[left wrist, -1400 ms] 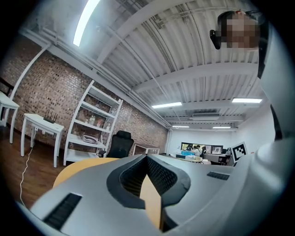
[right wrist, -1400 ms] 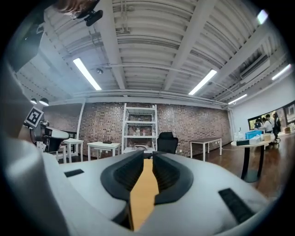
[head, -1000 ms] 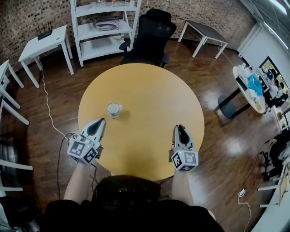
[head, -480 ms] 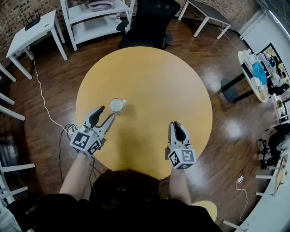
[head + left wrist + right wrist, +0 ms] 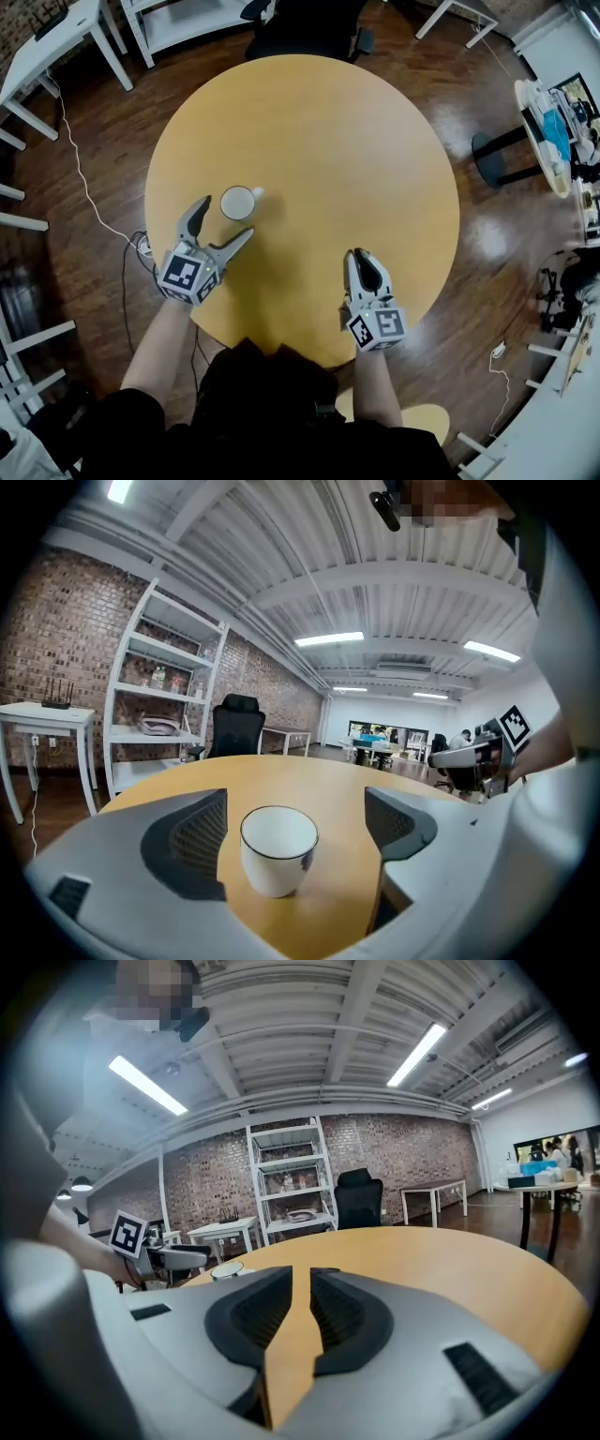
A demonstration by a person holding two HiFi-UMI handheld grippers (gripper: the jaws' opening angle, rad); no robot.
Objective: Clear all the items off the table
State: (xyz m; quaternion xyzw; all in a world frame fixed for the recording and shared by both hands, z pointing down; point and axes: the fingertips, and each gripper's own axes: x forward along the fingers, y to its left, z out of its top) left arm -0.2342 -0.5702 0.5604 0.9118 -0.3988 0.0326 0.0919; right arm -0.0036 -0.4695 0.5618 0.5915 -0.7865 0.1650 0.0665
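A white cup (image 5: 238,202) stands upright on the left part of the round yellow table (image 5: 337,141). My left gripper (image 5: 225,221) is right behind it, and its jaws are opening wide. In the left gripper view the cup (image 5: 277,847) sits in line with the gap between the two fingers (image 5: 190,841), close ahead, and neither pad touches it. My right gripper (image 5: 361,257) rests over the table's near right part, shut, with nothing between its jaws. From the right gripper view (image 5: 300,1309) the cup (image 5: 225,1269) shows small at the far left.
A black office chair (image 5: 309,23) stands at the table's far side, with a white shelf unit (image 5: 183,23) and a white side table (image 5: 56,33) beyond on the left. A cable (image 5: 89,192) lies on the wood floor at the left. A cluttered round table (image 5: 548,98) is at the right.
The left gripper's jaws went from shut to wide open as it came up close behind the cup. The right gripper stayed shut and in place.
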